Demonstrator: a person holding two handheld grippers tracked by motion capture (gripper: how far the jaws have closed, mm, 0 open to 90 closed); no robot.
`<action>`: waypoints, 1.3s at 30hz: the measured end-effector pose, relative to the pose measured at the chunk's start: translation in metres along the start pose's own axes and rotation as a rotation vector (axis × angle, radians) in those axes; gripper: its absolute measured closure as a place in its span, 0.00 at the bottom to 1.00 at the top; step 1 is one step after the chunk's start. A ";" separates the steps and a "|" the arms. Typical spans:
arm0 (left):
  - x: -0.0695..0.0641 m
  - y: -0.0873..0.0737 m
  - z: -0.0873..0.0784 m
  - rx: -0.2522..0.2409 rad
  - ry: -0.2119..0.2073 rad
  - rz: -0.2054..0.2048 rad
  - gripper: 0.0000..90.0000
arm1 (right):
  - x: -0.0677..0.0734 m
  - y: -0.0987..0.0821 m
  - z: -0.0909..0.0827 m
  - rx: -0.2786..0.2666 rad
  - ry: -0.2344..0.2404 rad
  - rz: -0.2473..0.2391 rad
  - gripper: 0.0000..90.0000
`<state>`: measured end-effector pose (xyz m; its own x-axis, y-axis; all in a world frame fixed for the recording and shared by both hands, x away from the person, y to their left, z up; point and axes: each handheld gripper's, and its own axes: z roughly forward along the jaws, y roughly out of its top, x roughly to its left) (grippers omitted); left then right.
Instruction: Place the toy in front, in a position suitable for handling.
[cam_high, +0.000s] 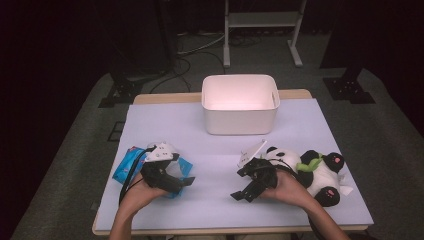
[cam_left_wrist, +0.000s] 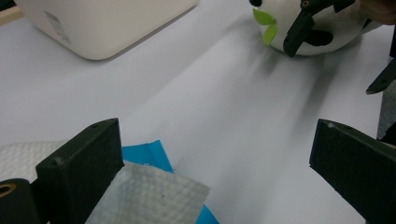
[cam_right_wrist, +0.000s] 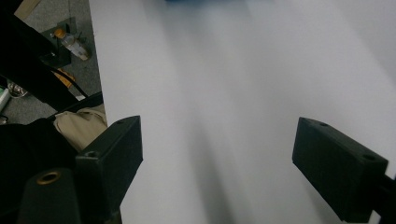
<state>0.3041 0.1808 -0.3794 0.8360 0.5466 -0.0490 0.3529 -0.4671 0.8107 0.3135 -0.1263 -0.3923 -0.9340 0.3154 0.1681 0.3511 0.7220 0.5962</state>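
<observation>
Two grippers, both jaws spread wide and empty, so this reads as the start position before any pick. Left gripper (cam_high: 186, 182) hovers over the near-left of the white-covered bench (cam_high: 220, 210), right beside the blue plastic pack of white wipes (cam_high: 129, 164); in the left gripper view the pack (cam_left_wrist: 148, 154) and a white textured sheet (cam_left_wrist: 154, 196) lie just next to the left-hand jaw, not between the pads. Right gripper (cam_high: 241, 196) sits near bench centre, its hand resting against the black-and-white plush panda with a green leaf (cam_high: 320, 175); the right gripper view looks along bare bench surface with nothing between the jaws. White rectangular plastic bin (cam_high: 240, 105) stands at the far edge, centre, and looks empty from the high view. My read: job is loading the pack and the panda into the bin, nothing moved yet. Next move calls for turning one gripper onto its item. Left needs to swing over the pack and bite an edge; the wrapper is slippery and may crumple. Right points away from the panda, so it must rotate back toward it first.
</observation>
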 end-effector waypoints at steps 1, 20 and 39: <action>0.000 0.000 0.000 0.000 0.000 0.000 0.02 | 0.000 0.000 0.000 0.000 0.000 0.000 0.17; 0.000 0.000 -0.001 0.002 0.000 0.009 0.02 | 0.000 0.010 -0.015 -0.016 0.002 -0.007 0.17; -0.001 0.000 -0.002 -0.005 0.005 0.006 0.02 | -0.004 0.023 -0.049 -0.027 0.031 -0.025 0.17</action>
<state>0.3028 0.1816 -0.3778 0.8361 0.5471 -0.0410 0.3454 -0.4667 0.8142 0.3225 -0.1410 -0.3408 -0.9441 0.2780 0.1770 0.3262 0.7126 0.6211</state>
